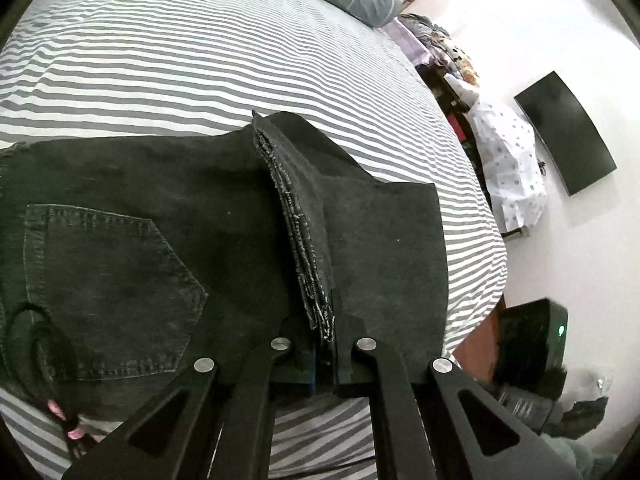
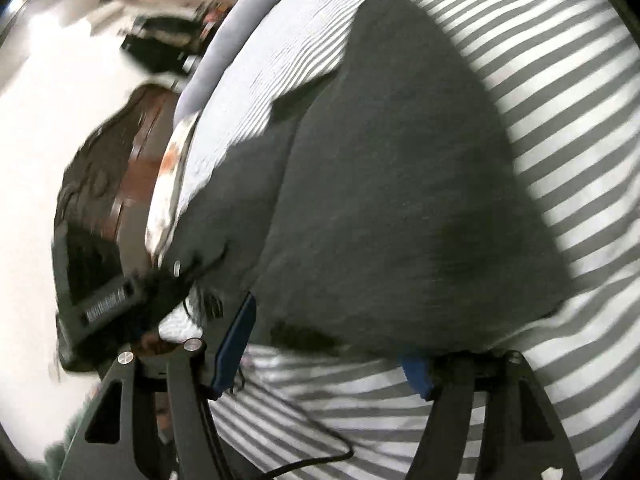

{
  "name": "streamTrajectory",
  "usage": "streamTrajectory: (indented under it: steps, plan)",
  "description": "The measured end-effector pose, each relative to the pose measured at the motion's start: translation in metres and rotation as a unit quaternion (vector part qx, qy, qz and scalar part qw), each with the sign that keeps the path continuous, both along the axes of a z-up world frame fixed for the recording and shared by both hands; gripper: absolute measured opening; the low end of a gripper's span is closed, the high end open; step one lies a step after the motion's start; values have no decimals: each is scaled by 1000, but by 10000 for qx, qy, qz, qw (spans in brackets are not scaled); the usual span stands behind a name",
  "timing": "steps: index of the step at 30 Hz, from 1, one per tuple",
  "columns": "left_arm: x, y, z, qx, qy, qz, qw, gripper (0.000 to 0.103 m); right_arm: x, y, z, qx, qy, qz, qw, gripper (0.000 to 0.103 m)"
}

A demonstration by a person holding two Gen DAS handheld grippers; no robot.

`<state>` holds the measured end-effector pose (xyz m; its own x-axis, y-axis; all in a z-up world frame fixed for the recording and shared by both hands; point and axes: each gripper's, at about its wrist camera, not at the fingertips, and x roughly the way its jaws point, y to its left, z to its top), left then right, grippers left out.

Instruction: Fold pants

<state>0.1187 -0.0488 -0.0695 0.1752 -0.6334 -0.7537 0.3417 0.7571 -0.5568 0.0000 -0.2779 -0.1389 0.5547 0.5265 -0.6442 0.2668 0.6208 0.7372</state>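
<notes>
Left gripper (image 1: 325, 344) jaws clamped on pants (image 1: 160, 208) hem, bed (image 1: 200, 60) beyond.

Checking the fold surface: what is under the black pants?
The striped bedsheet shows all around the black pants. Whatever lies directly beneath them is covered.

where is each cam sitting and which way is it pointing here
Left wrist view: sits on the left tool, angled down over black denim pants on the grey-and-white striped bedsheet; its fingers are shut on the pants' frayed hem, and a black wall screen is off to the right.
Right wrist view: sits on the right tool, tilted and blurred, looking down at the pants; its blue-padded fingers are open, nothing held.
Shared: the pants, the bedsheet.
</notes>
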Motion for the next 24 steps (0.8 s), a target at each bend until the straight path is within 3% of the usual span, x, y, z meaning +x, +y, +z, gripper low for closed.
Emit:
streamTrajectory:
  steps: [3, 5, 7, 15, 19, 24]
  plan:
    - [-2, 3, -5, 1, 120, 55, 9999, 4, -6, -23, 0, 63, 87, -464, 9989, 61]
    - [-5, 3, -8, 92, 134, 69, 9998, 4, -7, -31, -2, -7, 243, -595, 9979, 28]
    - [-9, 1, -15, 204, 192, 55, 9996, 4, -6, -33, -2, -120, 271, -564, 9980, 20]
    - [-29, -20, -34, 763, -63, -330, 9965, 4, -8, -36, 10, -932, 288, -652, 9931, 21]
    - [-38, -30, -22, 737, -307, -483, 9956, 5, -14, -46, 21, -1150, 235, -930, 9887, 21]
    - [-42, -41, -30, 982, -355, -660, 9923, 5, -18, -60, 10, -928, 486, -1086, 9886, 22]
